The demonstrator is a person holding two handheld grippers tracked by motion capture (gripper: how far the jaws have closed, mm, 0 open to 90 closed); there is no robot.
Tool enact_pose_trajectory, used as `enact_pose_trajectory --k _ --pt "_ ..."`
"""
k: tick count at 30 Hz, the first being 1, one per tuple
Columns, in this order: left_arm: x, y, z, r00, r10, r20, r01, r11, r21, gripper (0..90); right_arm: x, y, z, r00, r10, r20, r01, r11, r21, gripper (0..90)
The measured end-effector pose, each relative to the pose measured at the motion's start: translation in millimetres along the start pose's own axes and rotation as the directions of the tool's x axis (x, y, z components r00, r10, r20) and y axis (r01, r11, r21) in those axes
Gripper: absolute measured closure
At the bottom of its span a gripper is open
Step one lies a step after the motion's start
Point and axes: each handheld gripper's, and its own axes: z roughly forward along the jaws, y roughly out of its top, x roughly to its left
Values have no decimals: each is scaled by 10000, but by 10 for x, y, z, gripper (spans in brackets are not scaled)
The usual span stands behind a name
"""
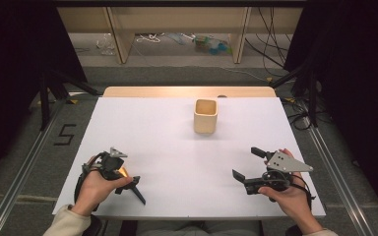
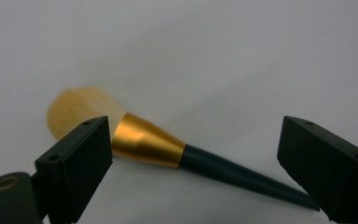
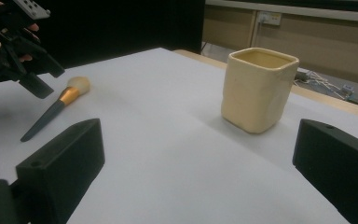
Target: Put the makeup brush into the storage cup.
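Jaws of the left gripper [image 2: 191, 158] are spread around the brush [image 2: 186, 156] lying lower left on the table [image 1: 177, 128], not pinching yet. Right gripper [image 1: 248, 164] gapes, idle. Cup [image 1: 205, 116] waits upper middle, so pickup's all ahead.

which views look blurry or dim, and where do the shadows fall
High view: evenly lit, dark curtains at the sides, cup sharp. Left gripper view: soft and dim, brush bristles fuzzy, faint shadow on the table. Right gripper view: jaws blurred up close, the cup's shadow falls toward the camera.
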Motion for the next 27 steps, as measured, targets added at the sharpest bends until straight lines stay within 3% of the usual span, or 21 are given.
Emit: enact_pose_trajectory --k 1,3,5,7,8,14,19,24,27 --pt "3 21 6 10000 31 18 -32 9993 383 104 -2 -1 -1 10000 -10 -28 10 10000 31 30" --pt "1 44 46 10000 9 95 -15 9978 663 106 -3 -3 0 10000 4 -19 -4 10000 69 31" --pt "7 66 72 9998 -138 142 125 9962 862 111 16 -11 14 9993 332 -157 -332 9994 2 35" --pt "12 72 87 9996 -241 122 229 9954 926 124 19 -13 15 9993 326 -156 -325 9995 33 36" --pt "45 89 101 9997 -238 111 223 9926 1193 133 19 -10 8 9995 314 -100 -313 9994 131 36" --pt "87 88 113 9979 -647 -89 653 9863 1515 146 -5 -11 9 10000 54 39 -54 9999 138 37" --pt "72 90 109 9976 -692 15 679 9824 1737 145 -6 -13 11 10000 53 54 -54 9998 201 40" --pt "84 102 155 9971 -748 -121 757 9733 2168 147 8 -13 3 9996 271 -11 -270 9988 408 41" --pt "83 109 173 9970 -767 -58 761 9722 2216 147 -3 -15 12 9999 108 75 -110 9995 286 43"
